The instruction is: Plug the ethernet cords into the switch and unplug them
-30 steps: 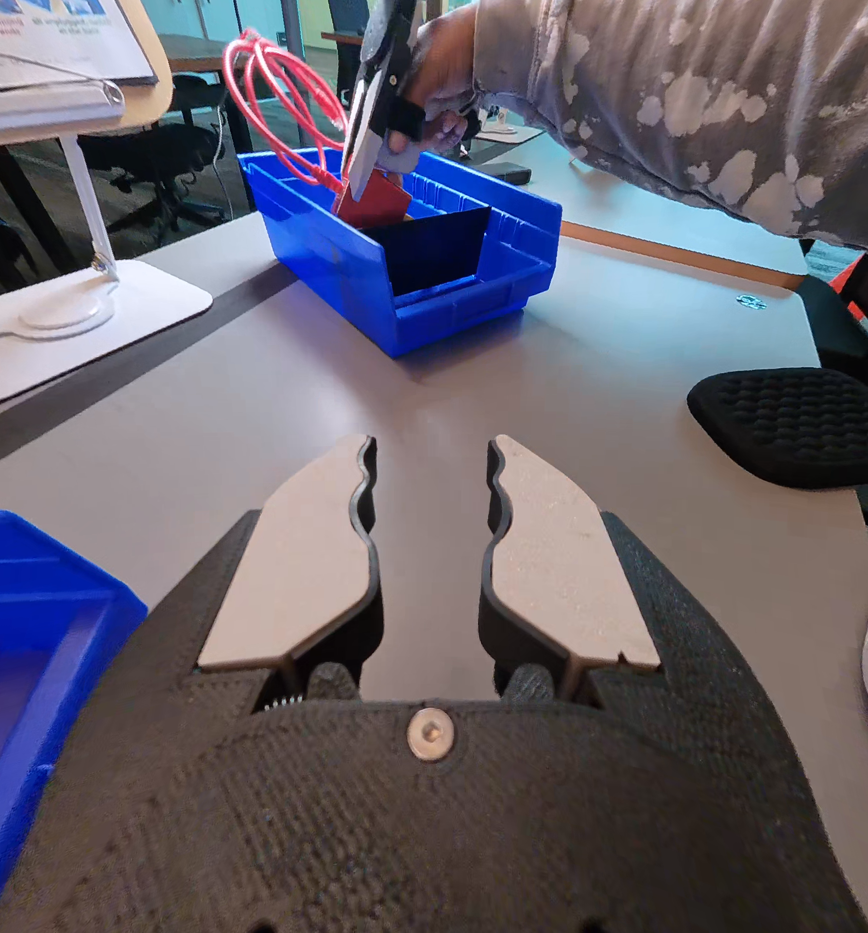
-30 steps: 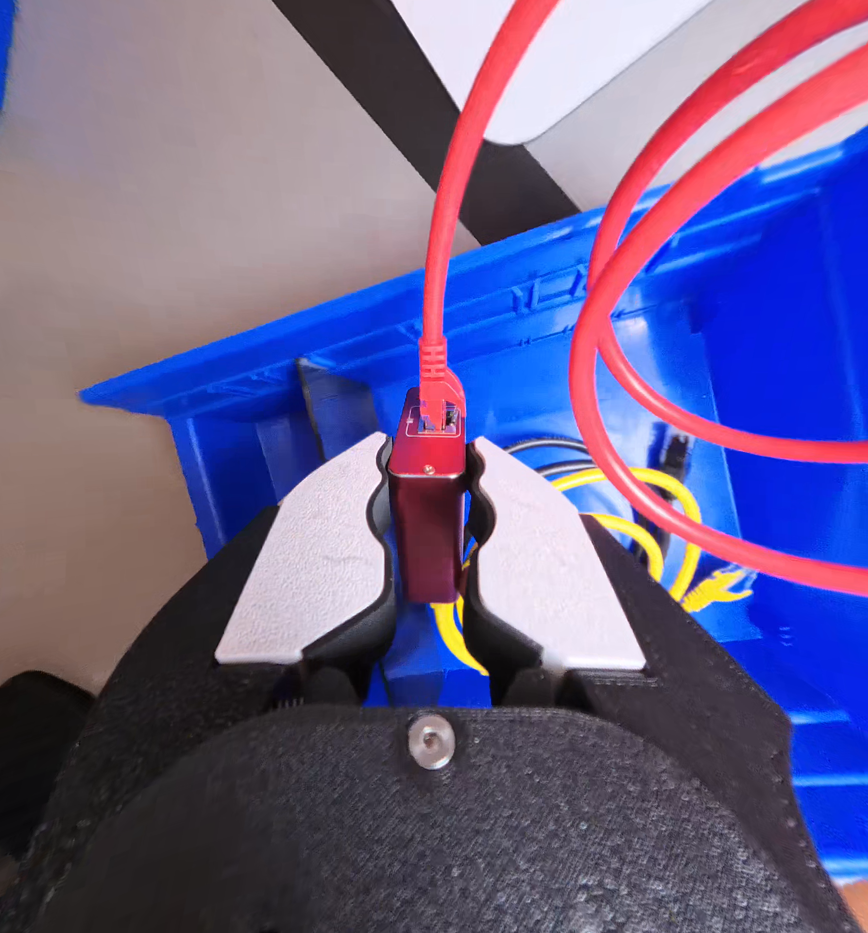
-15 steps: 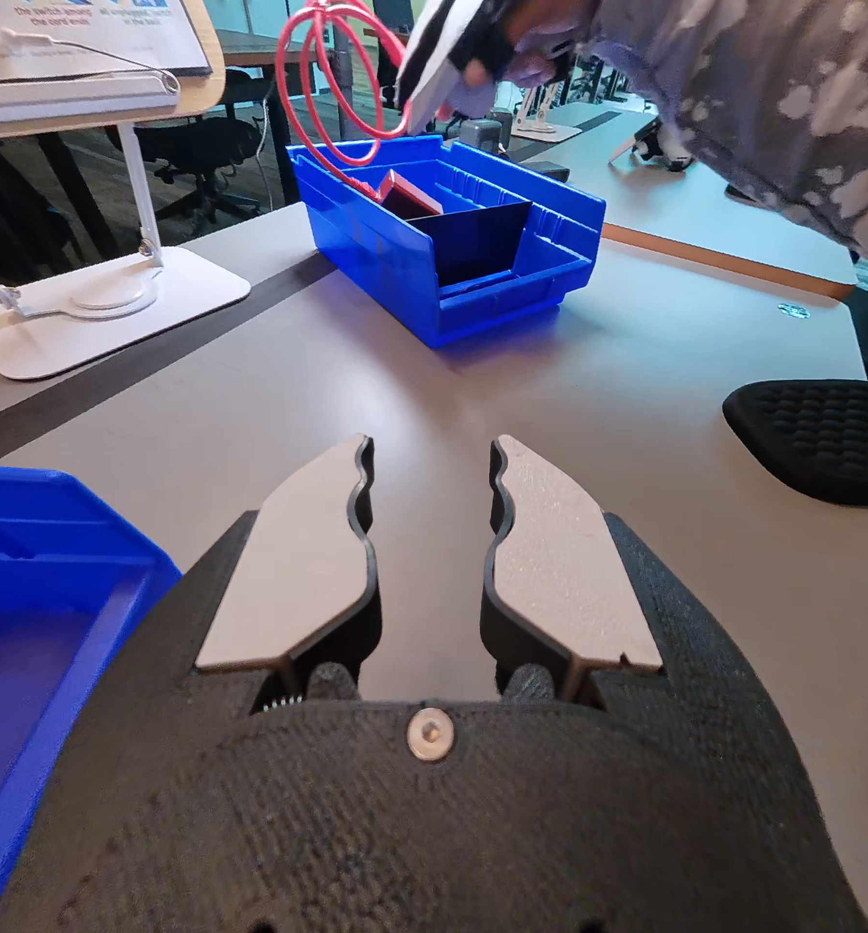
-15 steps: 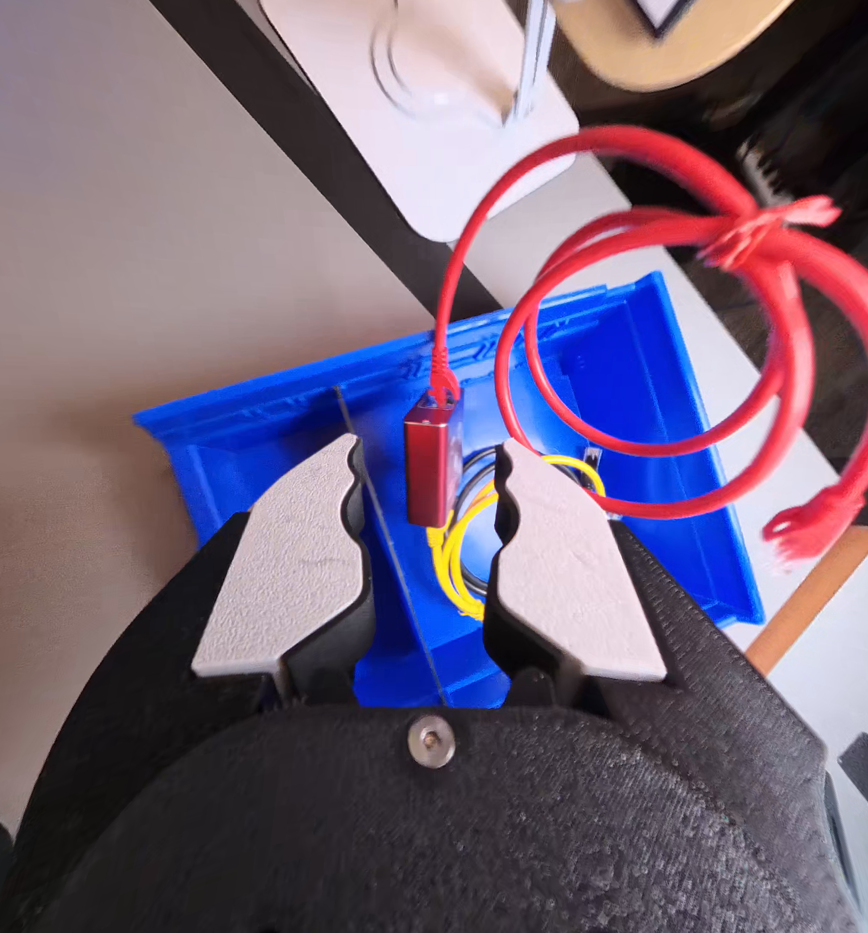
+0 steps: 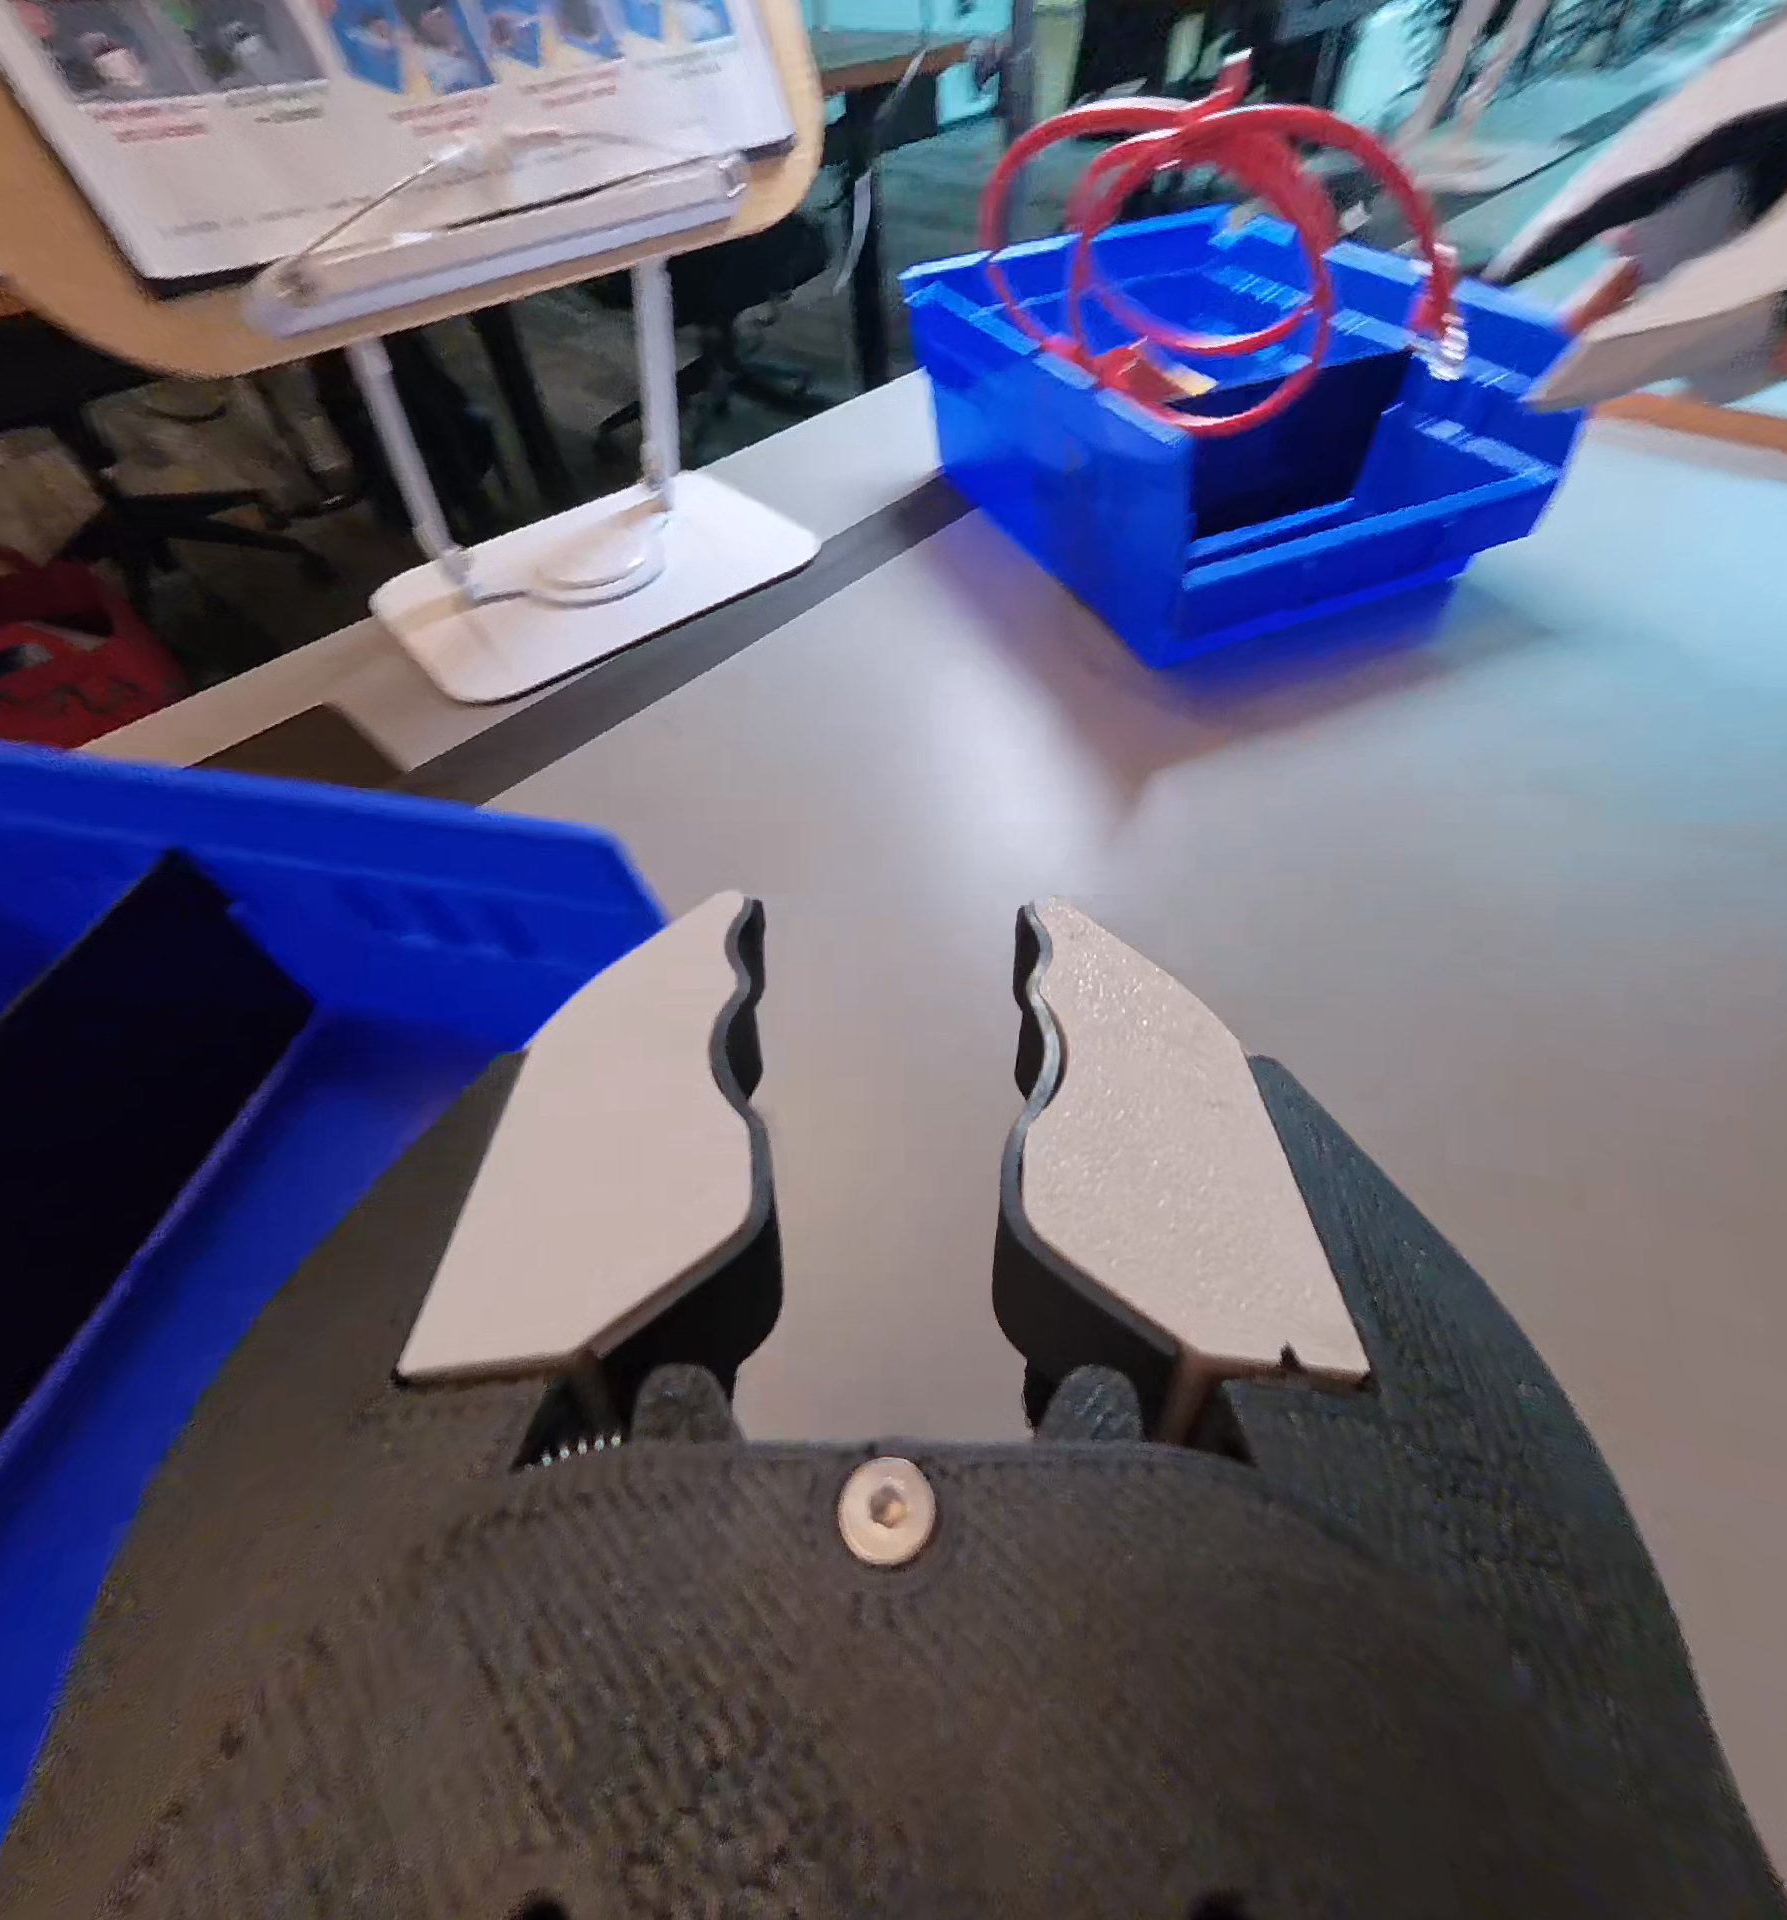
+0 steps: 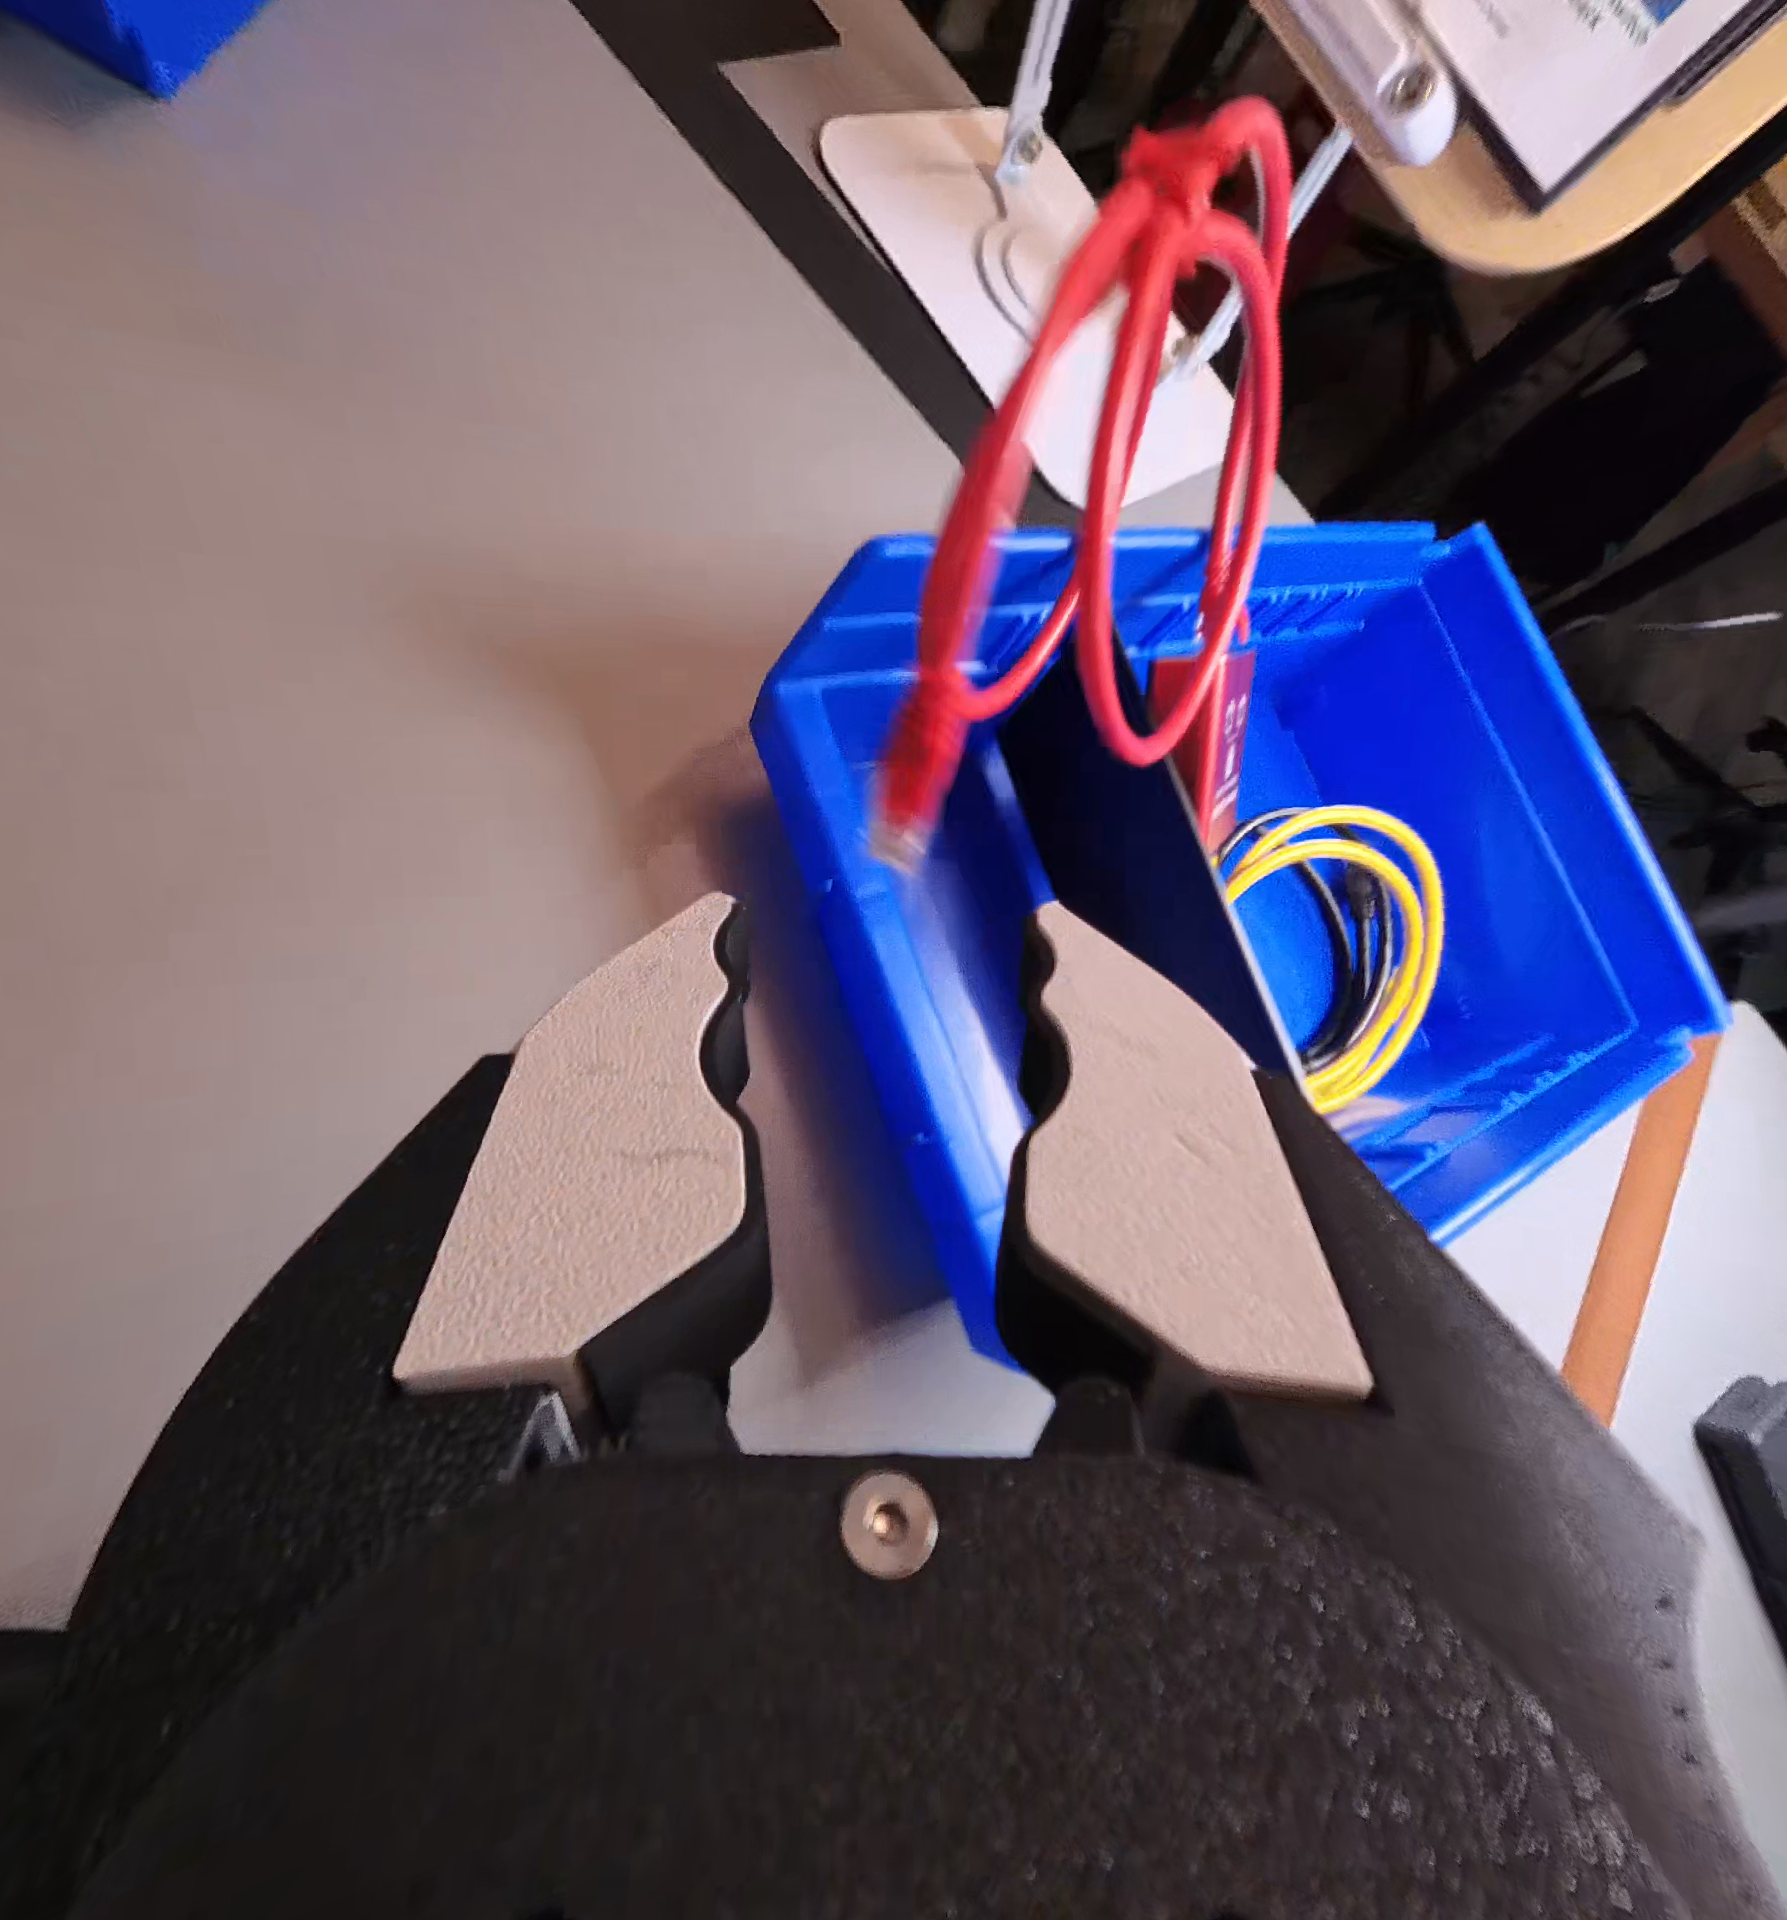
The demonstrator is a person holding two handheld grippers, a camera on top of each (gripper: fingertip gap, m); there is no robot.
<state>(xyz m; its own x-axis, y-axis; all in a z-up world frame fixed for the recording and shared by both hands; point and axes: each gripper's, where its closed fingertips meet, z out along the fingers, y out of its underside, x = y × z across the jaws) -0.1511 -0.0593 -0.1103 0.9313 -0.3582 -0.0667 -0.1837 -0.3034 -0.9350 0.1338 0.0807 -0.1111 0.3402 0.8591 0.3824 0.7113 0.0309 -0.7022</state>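
The red switch lies in the far blue bin, leaning against its black divider. A red ethernet cord is plugged into it. The cord's loops stand up above the bin and its free plug hangs over the bin's near compartment. My right gripper is open and empty, above the bin's near wall. My left gripper is open and empty over the bare table. From the left wrist view the bin, the cord and the switch show far off, with the right gripper blurred beside them.
Yellow and black cords lie coiled in the far bin's right compartment. A second blue bin with a black divider sits close on my left. A white document stand is at the table's far edge. A dark object lies at the right.
My right gripper opened and let the red switch drop into the far bin, then drew back up and away. The cord's loops sprang up. My left gripper swung left, toward the near blue bin.
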